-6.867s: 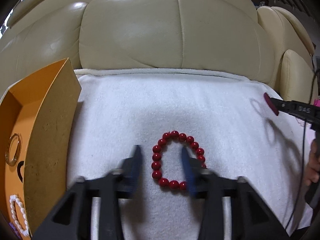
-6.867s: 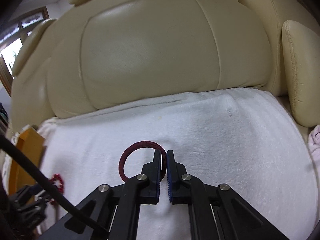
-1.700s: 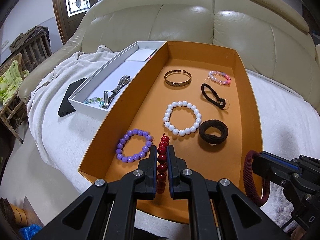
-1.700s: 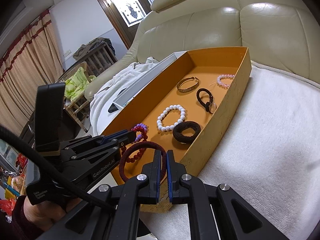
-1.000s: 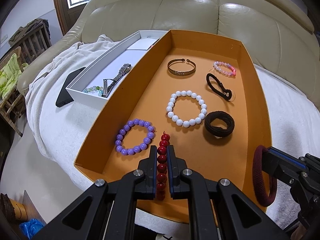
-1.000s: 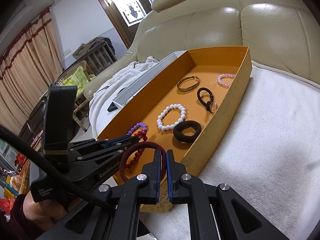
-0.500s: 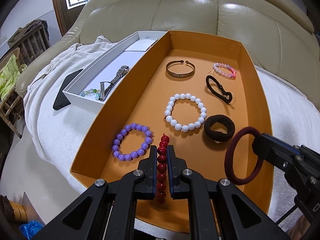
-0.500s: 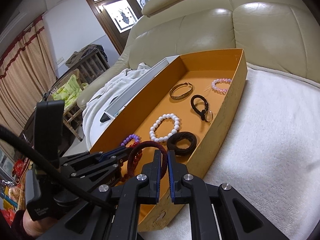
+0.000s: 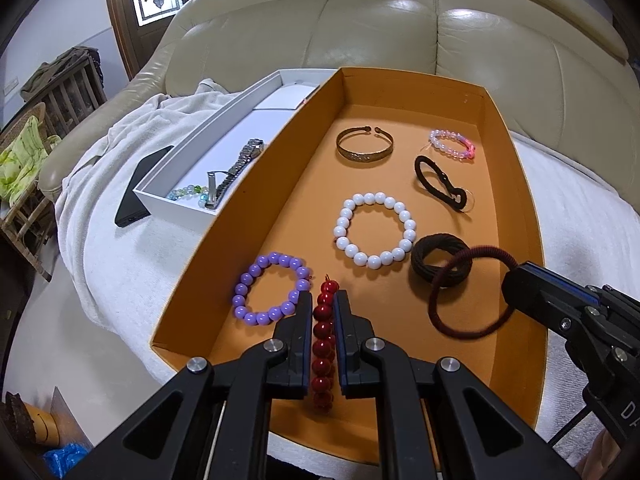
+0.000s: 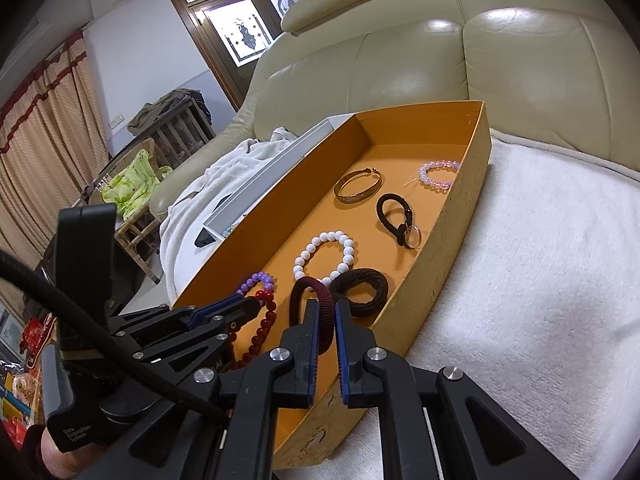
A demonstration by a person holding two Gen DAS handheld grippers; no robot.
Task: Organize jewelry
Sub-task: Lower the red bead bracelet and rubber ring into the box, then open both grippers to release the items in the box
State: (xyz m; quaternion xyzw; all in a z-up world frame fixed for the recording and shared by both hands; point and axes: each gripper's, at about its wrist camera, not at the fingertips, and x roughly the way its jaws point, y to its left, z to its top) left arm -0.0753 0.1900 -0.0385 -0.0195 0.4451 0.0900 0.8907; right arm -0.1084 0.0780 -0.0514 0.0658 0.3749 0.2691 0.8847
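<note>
My left gripper (image 9: 323, 308) has its fingers clenched on the red bead bracelet (image 9: 323, 344), which hangs over the near end of the orange tray (image 9: 520, 184). My right gripper (image 10: 323, 312) grips the maroon hair tie (image 10: 320, 300) over the tray's near right corner, just beside the brown hair tie (image 9: 438, 255). The purple bracelet (image 9: 272, 289) lies in the tray's near left part.

orange tray (image 9: 520, 184), red bracelet (image 9: 323, 344), purple bracelet (image 9: 272, 289)

Maroon hair tie (image 9: 472, 292) now over the orange tray (image 9: 532, 216) (earlier outside its right wall).
</note>
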